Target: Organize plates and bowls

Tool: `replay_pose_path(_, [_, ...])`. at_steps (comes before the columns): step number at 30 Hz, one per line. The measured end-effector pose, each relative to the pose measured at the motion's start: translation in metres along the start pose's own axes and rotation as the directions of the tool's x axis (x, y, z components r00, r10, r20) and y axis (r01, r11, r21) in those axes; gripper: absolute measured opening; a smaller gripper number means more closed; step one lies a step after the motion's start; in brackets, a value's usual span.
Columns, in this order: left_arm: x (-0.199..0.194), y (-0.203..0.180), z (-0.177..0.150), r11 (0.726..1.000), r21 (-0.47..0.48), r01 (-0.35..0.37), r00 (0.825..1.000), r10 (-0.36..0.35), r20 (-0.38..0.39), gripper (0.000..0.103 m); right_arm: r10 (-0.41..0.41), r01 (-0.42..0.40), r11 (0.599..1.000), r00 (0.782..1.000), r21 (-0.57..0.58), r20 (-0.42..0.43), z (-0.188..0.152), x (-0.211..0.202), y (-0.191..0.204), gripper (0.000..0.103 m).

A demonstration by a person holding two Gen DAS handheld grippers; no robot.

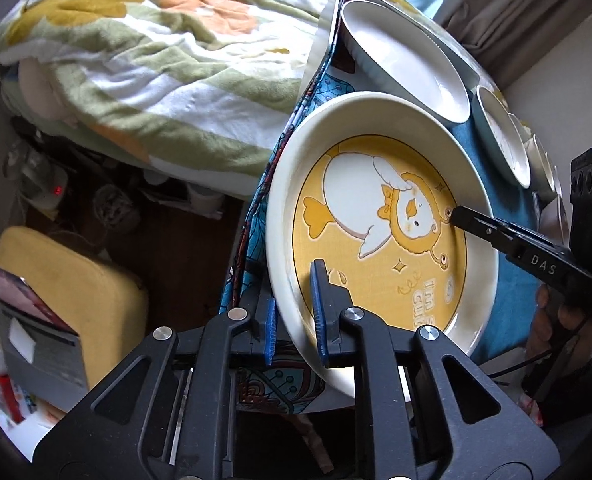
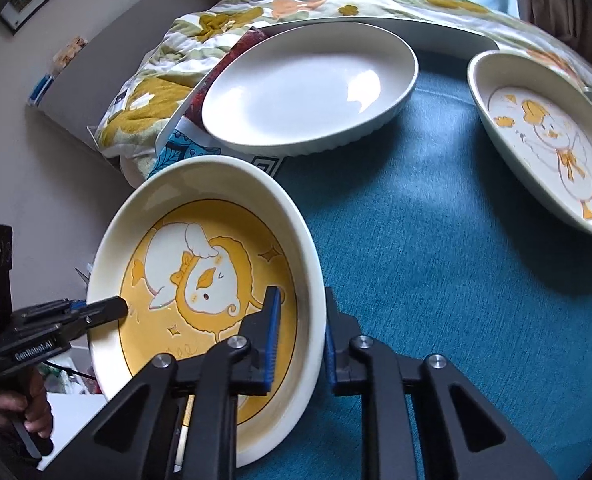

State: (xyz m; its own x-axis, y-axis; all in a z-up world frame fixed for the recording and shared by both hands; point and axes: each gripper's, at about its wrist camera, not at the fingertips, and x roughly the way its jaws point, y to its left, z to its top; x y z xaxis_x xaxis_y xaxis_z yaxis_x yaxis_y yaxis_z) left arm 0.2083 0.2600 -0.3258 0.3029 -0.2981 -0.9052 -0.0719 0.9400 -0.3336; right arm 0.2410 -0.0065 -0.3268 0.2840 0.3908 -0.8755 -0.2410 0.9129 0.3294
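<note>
A cream plate with a yellow duck picture (image 1: 379, 232) sits at the near corner of a table covered by a teal cloth (image 2: 435, 260), part of its rim overhanging the table edge. Two hand-held grippers grip it from opposite sides. The left gripper (image 1: 294, 316) has its blue-padded fingers (image 1: 319, 312) straddling the plate's rim, one inside and one outside, closed onto it. The right gripper (image 2: 301, 340) does the same on the far rim, one finger (image 2: 274, 332) inside the plate and the other against the outer wall. Whether the plate is lifted or resting on the cloth is hard to tell.

Behind it stands a plain white plate (image 2: 307, 96), close by. A second duck plate (image 2: 547, 140), white inside, lies well apart to the right. A floral blanket (image 1: 144, 60) covers a bed beside the table.
</note>
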Motion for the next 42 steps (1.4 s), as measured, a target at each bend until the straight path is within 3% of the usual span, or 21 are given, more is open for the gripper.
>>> replay_pose_path(12, [-0.02,-0.046,0.007,0.992,0.122,-0.041,0.998,0.035,0.05,0.013,-0.02,0.017,0.999,0.997,0.046,0.068,-0.011,-0.03,-0.013,0.018])
replay_pose_path(18, [-0.03,-0.107,0.002,0.98,0.198,-0.031,0.996,0.014,0.086,0.013,-0.038,0.025,0.995,0.99,0.092,0.139,-0.028,-0.071,-0.042,0.018])
replay_pose_path(23, [-0.027,-0.169,-0.007,0.967,0.254,-0.003,0.995,-0.022,0.094,0.013,-0.083,0.057,0.989,0.977,0.136,0.195,-0.052,-0.125,-0.092,0.018])
replay_pose_path(32, [0.014,-0.28,-0.039,0.942,0.332,0.044,0.995,-0.073,0.075,0.013,-0.172,0.138,0.975,0.964,0.174,0.202,-0.094,-0.171,-0.175,0.018])
replay_pose_path(42, [0.069,-0.316,-0.062,0.938,0.344,0.038,0.995,-0.068,0.073,0.013,-0.206,0.178,0.973,0.957,0.148,0.205,-0.127,-0.157,-0.229,0.018])
